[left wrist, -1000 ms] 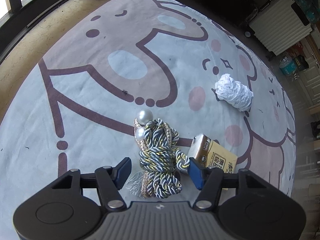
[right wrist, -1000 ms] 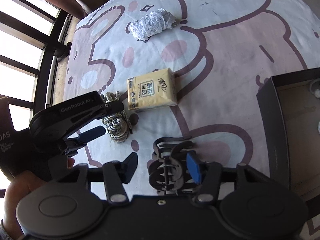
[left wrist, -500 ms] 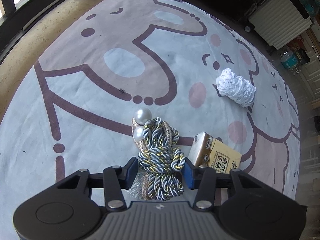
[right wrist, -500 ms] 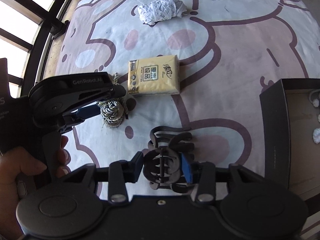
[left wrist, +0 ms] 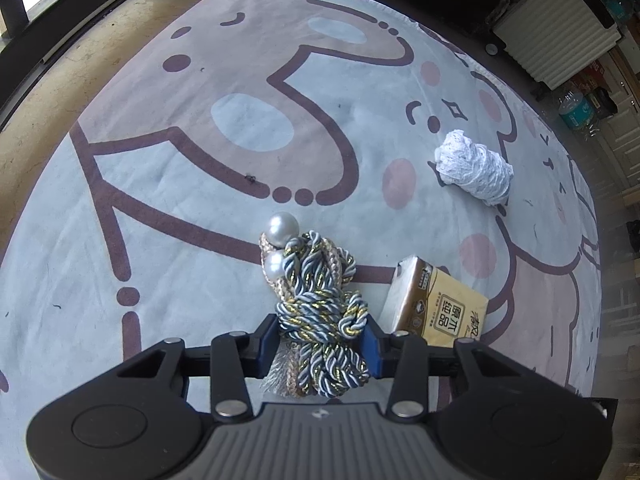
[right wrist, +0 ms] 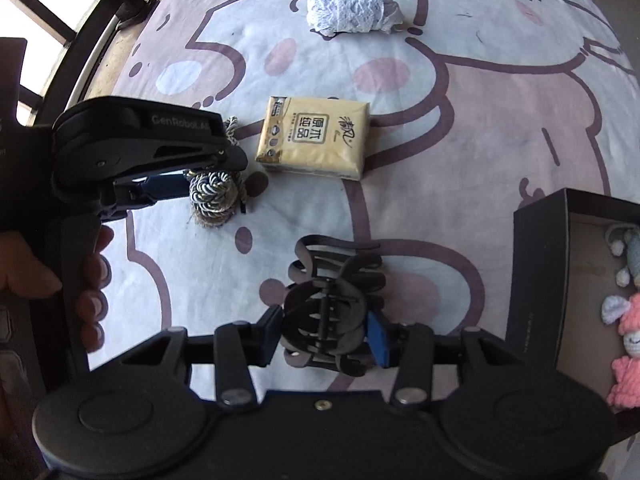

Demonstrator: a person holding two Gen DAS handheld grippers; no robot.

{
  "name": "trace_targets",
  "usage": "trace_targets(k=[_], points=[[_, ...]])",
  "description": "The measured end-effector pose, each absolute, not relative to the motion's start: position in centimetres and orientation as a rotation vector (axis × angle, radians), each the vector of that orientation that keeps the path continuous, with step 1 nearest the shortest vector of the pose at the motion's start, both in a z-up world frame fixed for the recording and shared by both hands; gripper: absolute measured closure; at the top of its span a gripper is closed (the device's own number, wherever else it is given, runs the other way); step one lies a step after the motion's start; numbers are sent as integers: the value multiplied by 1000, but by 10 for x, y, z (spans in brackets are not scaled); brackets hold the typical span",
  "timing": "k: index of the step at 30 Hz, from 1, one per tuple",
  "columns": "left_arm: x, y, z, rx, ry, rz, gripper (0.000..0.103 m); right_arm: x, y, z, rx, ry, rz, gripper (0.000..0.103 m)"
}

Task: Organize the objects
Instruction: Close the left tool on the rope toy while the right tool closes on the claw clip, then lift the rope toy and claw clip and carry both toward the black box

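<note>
A blue, grey and gold twisted rope bundle (left wrist: pixel 316 300) with two pearl beads lies on the cartoon-print blanket (left wrist: pixel 180 208). My left gripper (left wrist: pixel 319 344) points down over it, and its jaws are closing with both blue pads against the rope's sides. The right wrist view shows that same rope bundle (right wrist: pixel 210 192) under the left gripper (right wrist: pixel 176 184). A black hair claw (right wrist: pixel 332 292) sits between the pads of my right gripper (right wrist: pixel 326 332). Both pads touch the claw while the jaws are opening slightly.
A yellow tissue pack (right wrist: pixel 316 140) lies just right of the rope, and a white lace roll (right wrist: pixel 352 12) lies farther back. An open black box (right wrist: pixel 536 280) holding crochet toys (right wrist: pixel 628 340) stands at the right. A hand (right wrist: pixel 24 264) holds the left gripper's handle.
The left jaws have come in from wide apart onto the rope bundle. The right gripper has rolled and shifted over the hair claw, and its jaws have narrowed onto it.
</note>
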State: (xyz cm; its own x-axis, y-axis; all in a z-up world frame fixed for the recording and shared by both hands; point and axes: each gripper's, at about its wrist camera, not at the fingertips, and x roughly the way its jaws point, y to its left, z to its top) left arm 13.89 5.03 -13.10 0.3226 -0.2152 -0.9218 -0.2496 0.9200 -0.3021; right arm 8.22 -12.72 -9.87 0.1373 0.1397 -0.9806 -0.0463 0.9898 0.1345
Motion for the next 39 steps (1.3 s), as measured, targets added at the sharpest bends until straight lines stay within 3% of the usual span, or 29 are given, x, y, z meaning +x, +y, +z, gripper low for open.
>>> trace_targets(k=[12,39], points=[[115,50,-126,-250,1347,-80,64,73,-138,-96,-65,1396,189,57],[77,31,-15,-263,1106,-135,65,48,-170,-2,32,1101,150,57]])
